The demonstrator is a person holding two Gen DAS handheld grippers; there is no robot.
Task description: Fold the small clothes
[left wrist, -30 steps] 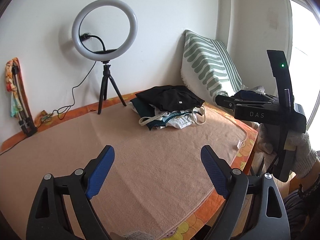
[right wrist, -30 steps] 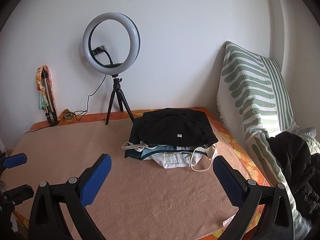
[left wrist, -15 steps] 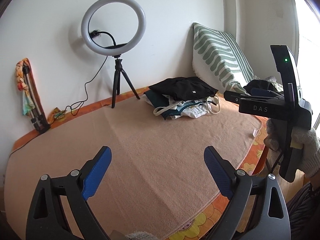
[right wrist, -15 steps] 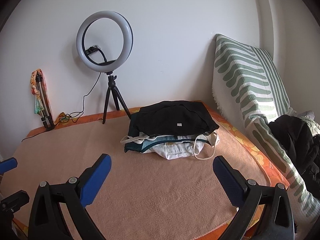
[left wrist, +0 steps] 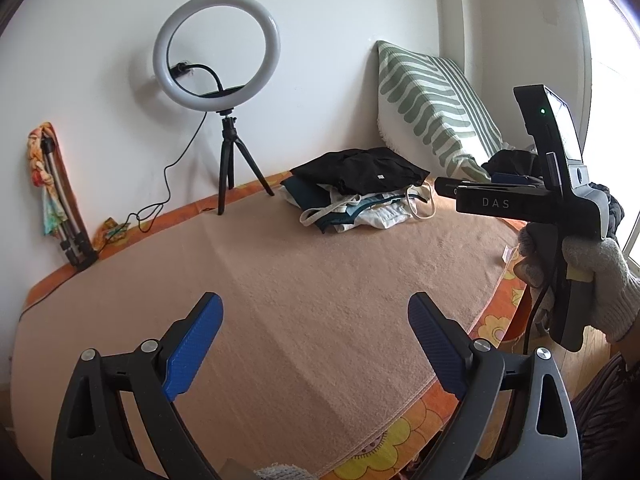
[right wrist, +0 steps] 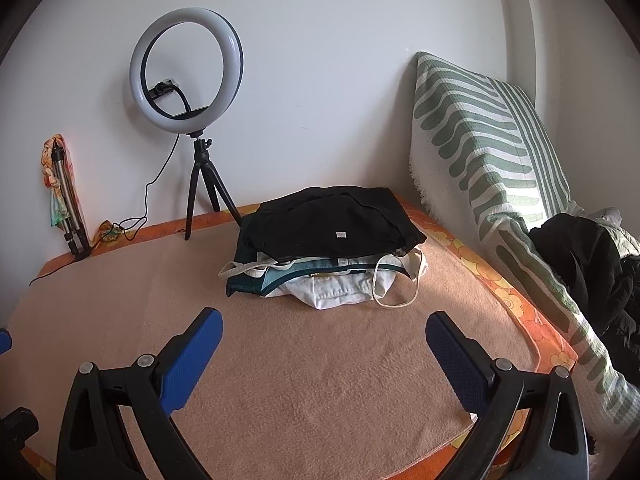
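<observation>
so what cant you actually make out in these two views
- Clothes pile: the black garment covers the lower layers in both views; their number is unclear.
- Dark clothing by the striped cushion: cut off by the right wrist frame edge.
- Black garment's label: too small.

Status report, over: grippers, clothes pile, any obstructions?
Left gripper open, empty. Right gripper open, empty. Clothes pile untouched on blanket. Nothing between.

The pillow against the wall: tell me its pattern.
The pillow is white with wavy sage-green stripes, plus thin straight ones along one side; clearest in the right wrist view.
</observation>
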